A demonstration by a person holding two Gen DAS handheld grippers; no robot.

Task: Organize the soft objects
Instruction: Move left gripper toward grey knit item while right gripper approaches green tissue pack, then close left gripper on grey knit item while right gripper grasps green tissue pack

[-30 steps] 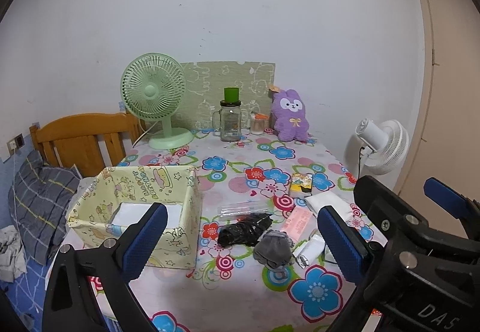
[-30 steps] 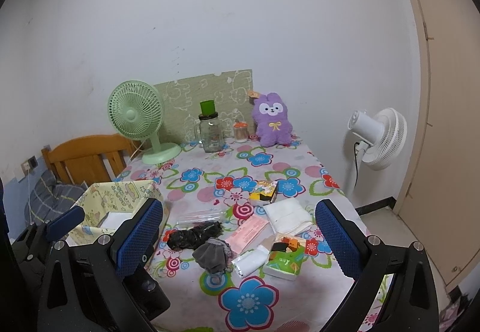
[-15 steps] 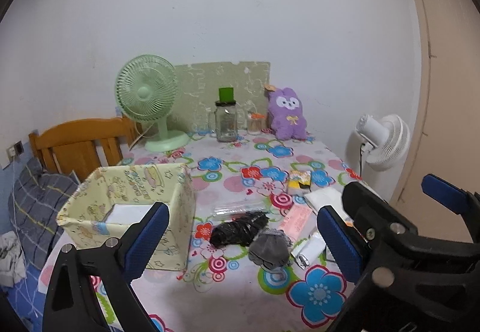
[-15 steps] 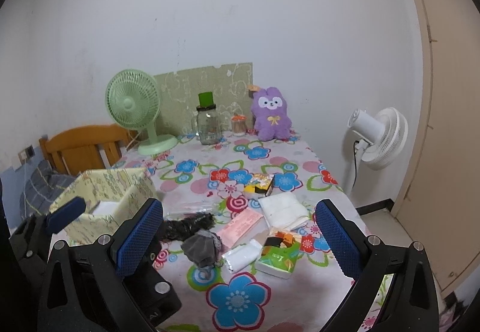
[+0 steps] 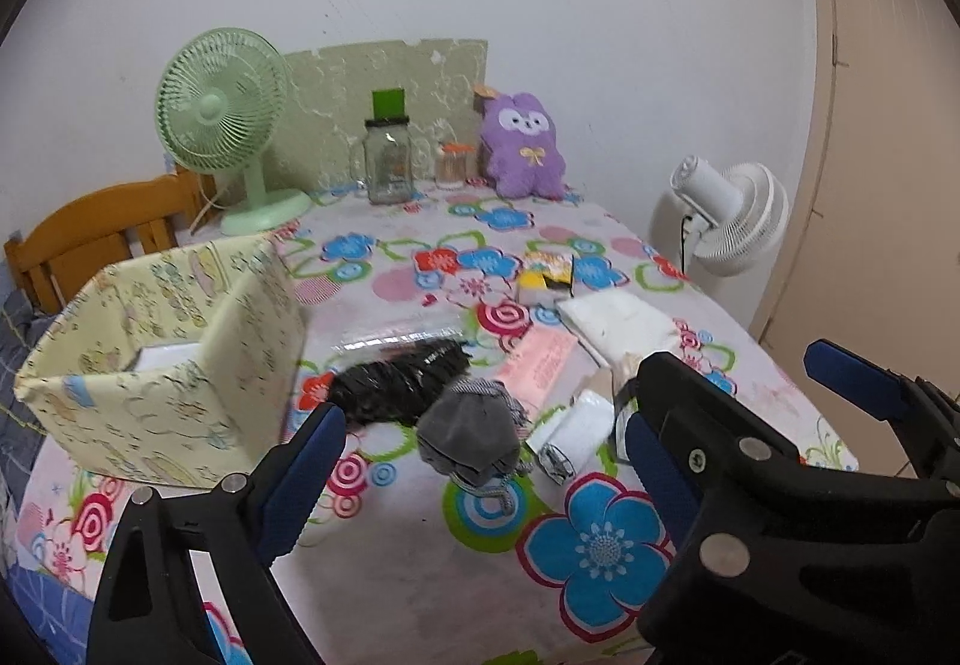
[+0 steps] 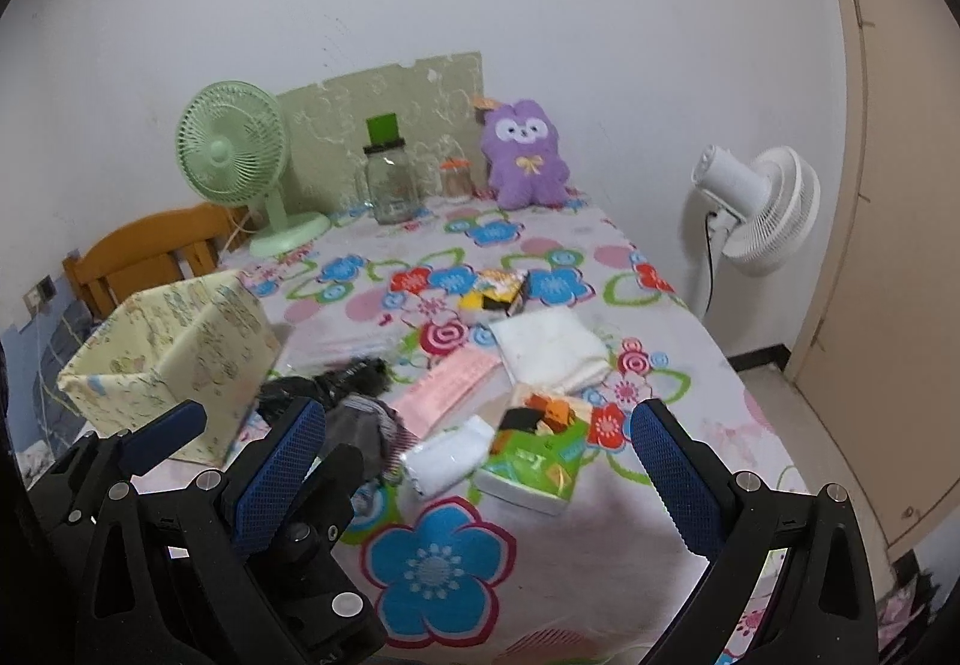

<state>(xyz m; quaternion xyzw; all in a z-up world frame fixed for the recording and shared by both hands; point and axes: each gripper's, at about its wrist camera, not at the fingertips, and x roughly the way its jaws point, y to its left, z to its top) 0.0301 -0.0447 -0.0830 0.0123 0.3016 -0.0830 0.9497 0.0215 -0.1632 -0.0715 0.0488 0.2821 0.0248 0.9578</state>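
Left wrist view: the left tool stands spread with nothing between its pads; its jaws have just been closing a little. A grey sock lies on the floral tabletop at 12 o'clock, a black bundle touching it at 11, the yellow patterned box at 10.

Right wrist view: the right tool is spread, empty. A white roll lies at 12 o'clock, a green tissue pack at 1.

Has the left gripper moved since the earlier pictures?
Yes. The left gripper has come down and closer to the table: the yellow box and grey sock now loom larger between its jaws, which have just been closing, nothing held.
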